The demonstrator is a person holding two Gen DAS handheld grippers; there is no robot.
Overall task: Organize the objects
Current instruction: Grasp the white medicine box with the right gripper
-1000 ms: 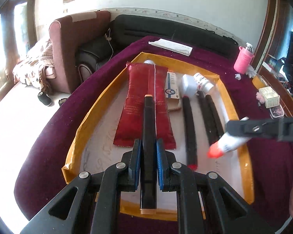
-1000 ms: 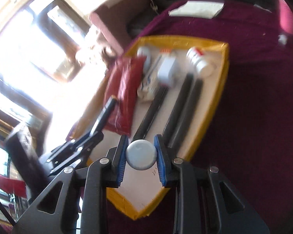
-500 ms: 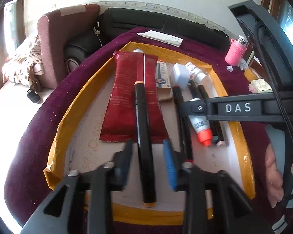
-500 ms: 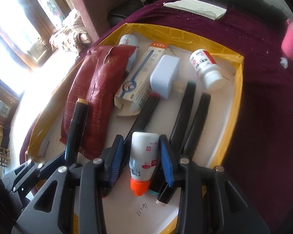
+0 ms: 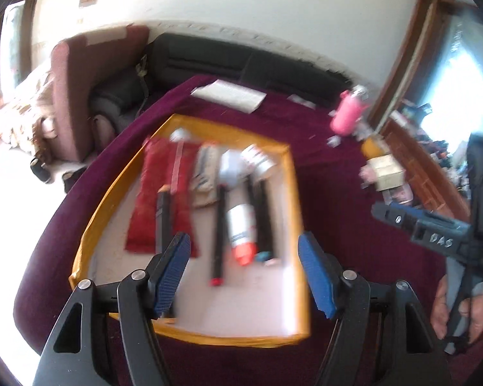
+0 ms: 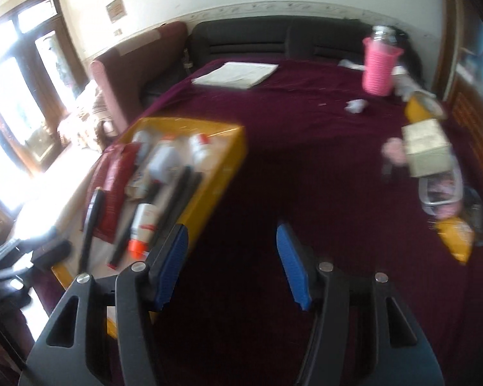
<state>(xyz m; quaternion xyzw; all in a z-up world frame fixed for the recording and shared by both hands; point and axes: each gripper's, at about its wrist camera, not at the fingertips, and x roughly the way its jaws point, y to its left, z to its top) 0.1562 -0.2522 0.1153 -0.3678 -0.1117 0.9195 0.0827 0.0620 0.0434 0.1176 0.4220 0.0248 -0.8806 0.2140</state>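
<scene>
White bottle [image 5: 240, 230], orange cap, lying in yellow-rimmed tray [image 5: 295, 193] between black markers; label blurred, unreadable. We are holding left gripper [image 5: 243, 270] above tray, jaws just opening, empty. Right gripper [image 6: 232, 262] over maroon cloth [image 6: 306, 148], jaws just opening, empty; "DAS" showing on its body. Pink bottle [image 6: 380, 64] standing near sofa [image 6: 273, 40].

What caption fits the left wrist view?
Open left hand-held gripper above the yellow-rimmed tray holding the orange-capped bottle.
</scene>
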